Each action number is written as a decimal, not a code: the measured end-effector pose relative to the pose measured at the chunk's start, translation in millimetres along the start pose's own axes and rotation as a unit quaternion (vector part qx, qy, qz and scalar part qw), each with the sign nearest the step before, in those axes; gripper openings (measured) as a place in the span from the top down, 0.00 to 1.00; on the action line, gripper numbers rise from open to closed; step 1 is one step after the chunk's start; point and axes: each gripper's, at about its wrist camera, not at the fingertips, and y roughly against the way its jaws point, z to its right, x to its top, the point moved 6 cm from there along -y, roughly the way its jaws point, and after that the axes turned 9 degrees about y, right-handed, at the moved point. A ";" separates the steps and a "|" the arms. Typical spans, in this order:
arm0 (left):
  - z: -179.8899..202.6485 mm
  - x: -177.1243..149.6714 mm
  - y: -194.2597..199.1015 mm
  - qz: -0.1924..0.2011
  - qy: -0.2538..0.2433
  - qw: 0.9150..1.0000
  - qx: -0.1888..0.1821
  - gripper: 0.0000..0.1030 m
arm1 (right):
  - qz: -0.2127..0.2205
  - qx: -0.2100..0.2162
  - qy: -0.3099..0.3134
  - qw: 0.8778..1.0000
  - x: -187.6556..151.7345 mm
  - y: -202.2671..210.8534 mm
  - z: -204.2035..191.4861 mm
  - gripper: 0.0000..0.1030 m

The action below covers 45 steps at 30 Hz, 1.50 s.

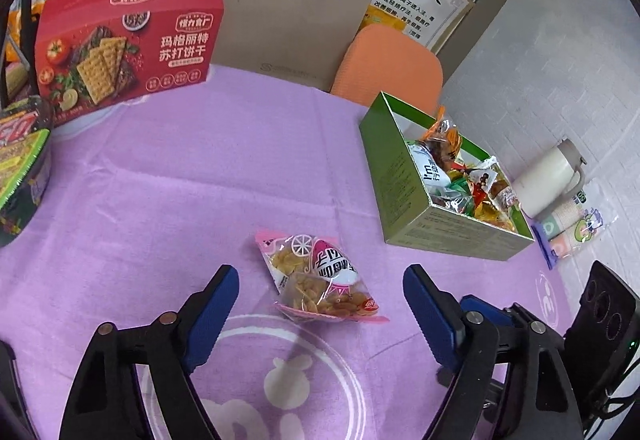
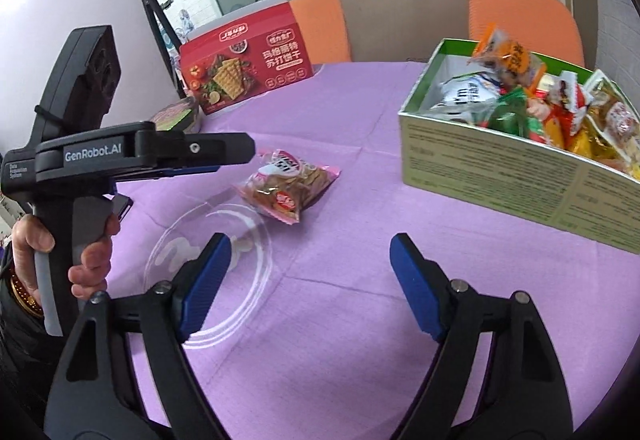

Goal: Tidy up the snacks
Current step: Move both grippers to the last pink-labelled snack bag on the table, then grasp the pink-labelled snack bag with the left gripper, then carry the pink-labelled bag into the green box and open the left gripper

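Observation:
A clear snack packet with pink edges lies on the purple tablecloth, just ahead of my open, empty left gripper; it also shows in the right wrist view. A green open box full of wrapped snacks stands to the right, also in the right wrist view. My right gripper is open and empty above the cloth, nearer the table's front. The left gripper shows from the side there, held just left of the packet.
A red cracker box stands at the back left, with a round tin at the left edge. A brown paper bag and orange chairs are behind the table. A white jug and a tissue pack lie right of the green box.

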 end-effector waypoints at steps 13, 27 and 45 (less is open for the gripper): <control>-6.0 -6.6 -20.2 -0.046 0.001 0.998 -0.054 0.36 | -0.036 0.022 0.050 0.998 15.3 -59.8 -25.4 0.42; 3.8 -16.0 -25.9 -0.052 -0.018 0.996 -0.065 0.54 | -0.033 0.014 0.034 0.999 12.8 -58.9 -18.9 0.68; 112.5 -33.0 1.7 -0.026 -0.126 0.990 -0.057 0.55 | 0.059 -0.018 -0.032 0.998 5.5 48.7 20.3 0.69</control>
